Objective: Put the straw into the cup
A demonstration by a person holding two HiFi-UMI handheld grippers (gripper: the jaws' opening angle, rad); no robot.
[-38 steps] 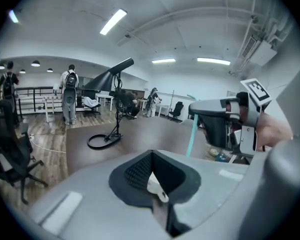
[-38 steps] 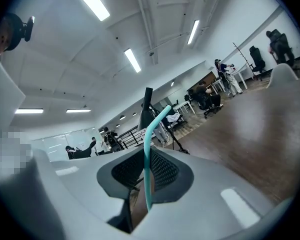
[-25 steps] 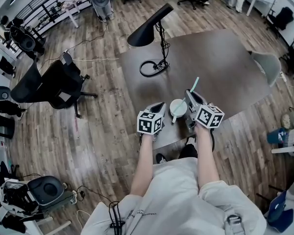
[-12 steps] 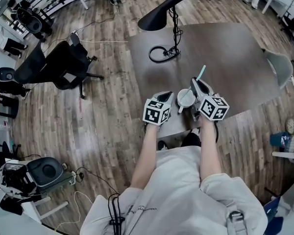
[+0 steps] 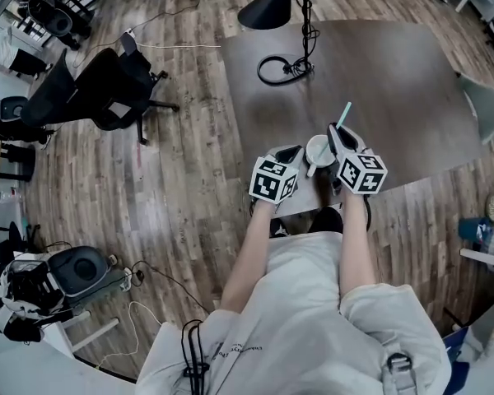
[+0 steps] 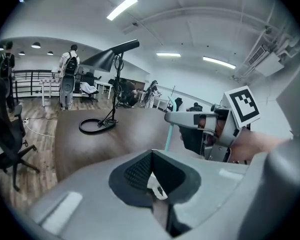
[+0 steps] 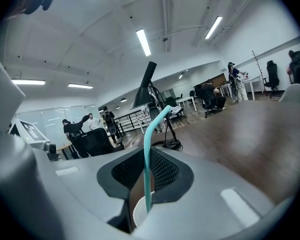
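Reaching forward with both bare forearms, near parallel, over the near edge of the dark brown wooden table (image 5: 395,81). Clamping the thin teal plastic straw (image 7: 147,134) in the right gripper (image 7: 146,156), tilted, lower end down inside the small white round cup (image 5: 319,148). Holding the left gripper (image 6: 151,156) just beside the cup, closed to a slit, with a white scrap in it too small to identify.

Head view looks steeply down on the table (image 5: 395,72); both gripper views, low, share its lamp (image 6: 112,56).
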